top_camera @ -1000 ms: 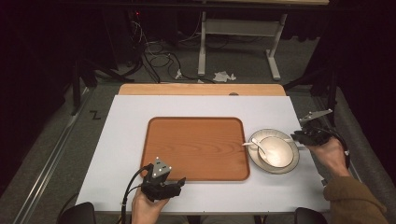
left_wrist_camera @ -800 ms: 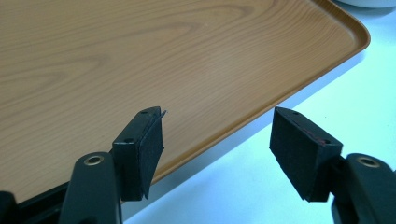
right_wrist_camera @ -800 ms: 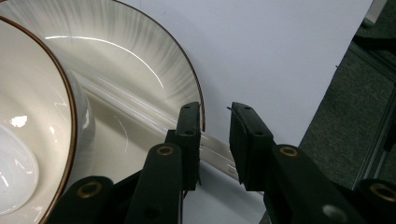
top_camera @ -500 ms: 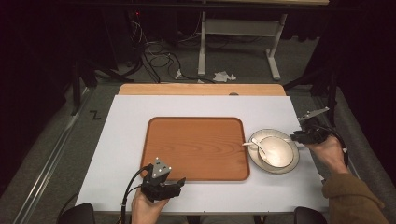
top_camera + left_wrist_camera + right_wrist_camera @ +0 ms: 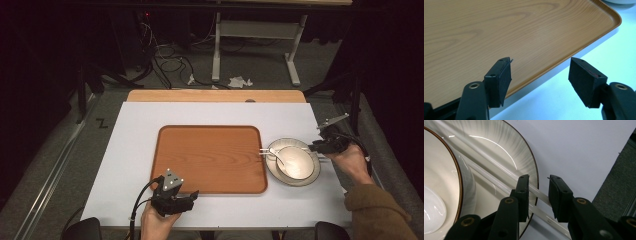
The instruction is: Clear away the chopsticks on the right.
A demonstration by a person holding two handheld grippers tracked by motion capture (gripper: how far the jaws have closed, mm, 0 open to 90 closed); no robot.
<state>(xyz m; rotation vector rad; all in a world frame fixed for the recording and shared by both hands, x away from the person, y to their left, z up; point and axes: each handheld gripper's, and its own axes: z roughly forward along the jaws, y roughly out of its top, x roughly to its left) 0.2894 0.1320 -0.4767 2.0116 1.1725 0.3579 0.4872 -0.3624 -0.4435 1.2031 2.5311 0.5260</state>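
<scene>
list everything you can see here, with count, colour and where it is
tray: 1, brown wood-grain, middle of the table
plate: 1, pale with dark rim, right of the tray
bowl: 1, pale, on the plate
spoon: 1, white, in the bowl
chopsticks: 2, white, lying across the plate
table: 1, white top
left gripper: 1, black, at the tray's near edge, jaws open, nothing between them
right gripper: 1, black, at the plate's right rim, jaws just been opening, chopsticks between them
</scene>
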